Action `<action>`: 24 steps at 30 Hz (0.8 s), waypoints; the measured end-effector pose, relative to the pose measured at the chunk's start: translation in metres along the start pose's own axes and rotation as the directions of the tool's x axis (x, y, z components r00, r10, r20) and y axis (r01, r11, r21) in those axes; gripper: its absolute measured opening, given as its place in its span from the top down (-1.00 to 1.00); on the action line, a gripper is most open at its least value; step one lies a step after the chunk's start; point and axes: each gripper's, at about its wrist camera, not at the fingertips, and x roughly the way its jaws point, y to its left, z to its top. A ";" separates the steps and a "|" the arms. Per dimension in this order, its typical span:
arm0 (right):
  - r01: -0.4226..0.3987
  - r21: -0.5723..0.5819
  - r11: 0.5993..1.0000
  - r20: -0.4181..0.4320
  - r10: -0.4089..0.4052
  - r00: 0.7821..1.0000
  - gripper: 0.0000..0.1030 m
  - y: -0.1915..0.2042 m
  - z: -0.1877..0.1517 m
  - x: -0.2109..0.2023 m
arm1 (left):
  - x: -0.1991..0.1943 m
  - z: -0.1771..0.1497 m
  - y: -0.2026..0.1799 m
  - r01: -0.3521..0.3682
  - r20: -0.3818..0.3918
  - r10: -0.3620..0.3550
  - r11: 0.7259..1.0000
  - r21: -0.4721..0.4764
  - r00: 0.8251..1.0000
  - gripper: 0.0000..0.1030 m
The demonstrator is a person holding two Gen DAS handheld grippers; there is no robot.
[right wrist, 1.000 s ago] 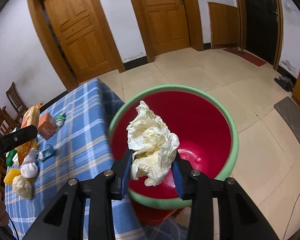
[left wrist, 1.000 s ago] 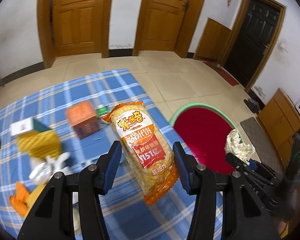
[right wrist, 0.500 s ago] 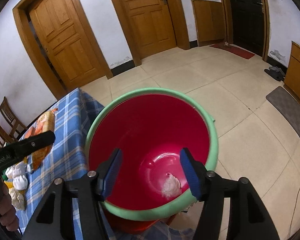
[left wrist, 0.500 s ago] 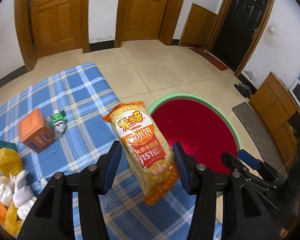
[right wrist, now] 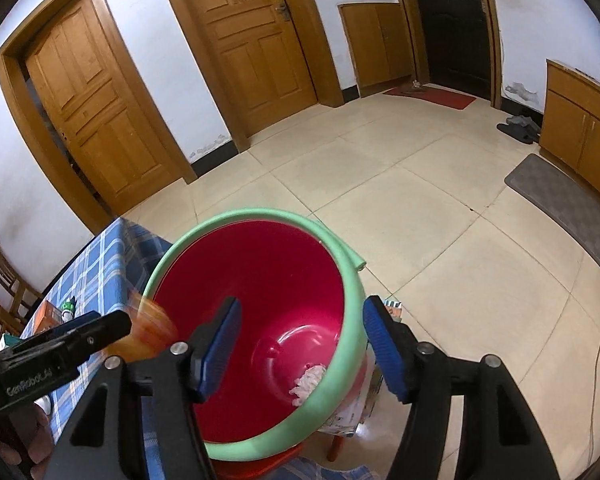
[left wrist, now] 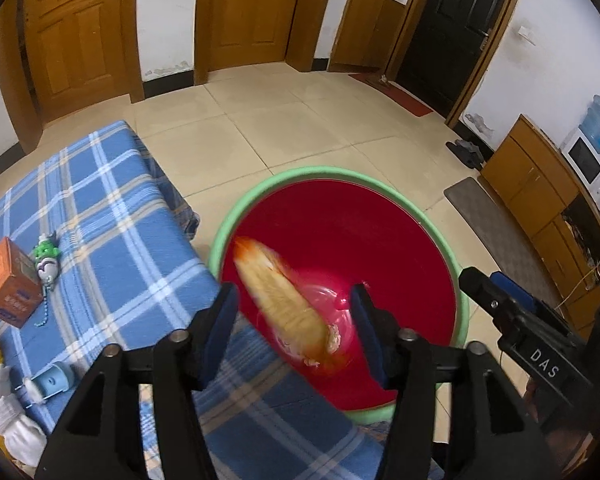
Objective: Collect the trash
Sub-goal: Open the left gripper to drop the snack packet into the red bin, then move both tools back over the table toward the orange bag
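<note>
The right gripper (right wrist: 298,344) points down over a red bucket (right wrist: 260,280) with a green rim, its blue-padded jaws apart with nothing between them; they have just been opening. The left finger (right wrist: 220,344) hangs over the bucket's red inside, while the right finger (right wrist: 382,352) lies just outside the rim. Between the fingers and below them, a crumpled white tissue (right wrist: 308,380) lies on the bucket floor. Left of the left finger, a blurred orange snack packet (right wrist: 152,326) hangs at the rim, beside a black finger of the left gripper (right wrist: 72,340). Further left lies a blue plaid tablecloth (right wrist: 100,264).
</note>
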 end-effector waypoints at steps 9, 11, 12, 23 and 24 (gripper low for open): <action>-0.023 -0.004 1.000 0.001 0.023 1.000 -0.29 0.005 0.001 -0.003 | -0.014 -0.003 0.000 -0.032 0.021 0.033 0.999 -0.016 0.999 -0.40; -0.028 -0.008 1.000 0.003 0.028 1.000 -0.30 0.008 0.002 -0.006 | -0.021 -0.006 0.003 -0.037 0.025 0.038 0.999 -0.033 0.999 -0.41; -0.031 -0.010 0.999 0.004 0.031 1.000 -0.31 0.010 0.002 -0.007 | -0.024 -0.008 0.005 -0.039 0.029 0.040 0.998 -0.042 0.999 -0.41; -0.094 -0.068 0.993 0.006 0.095 0.995 -0.33 0.037 -0.002 -0.024 | -0.072 -0.032 0.041 -0.093 0.073 0.105 0.984 -0.152 0.992 -0.43; -0.103 -0.075 0.992 0.006 0.103 0.995 -0.34 0.041 -0.003 -0.026 | -0.078 -0.036 0.045 -0.101 0.078 0.115 0.981 -0.166 0.990 -0.44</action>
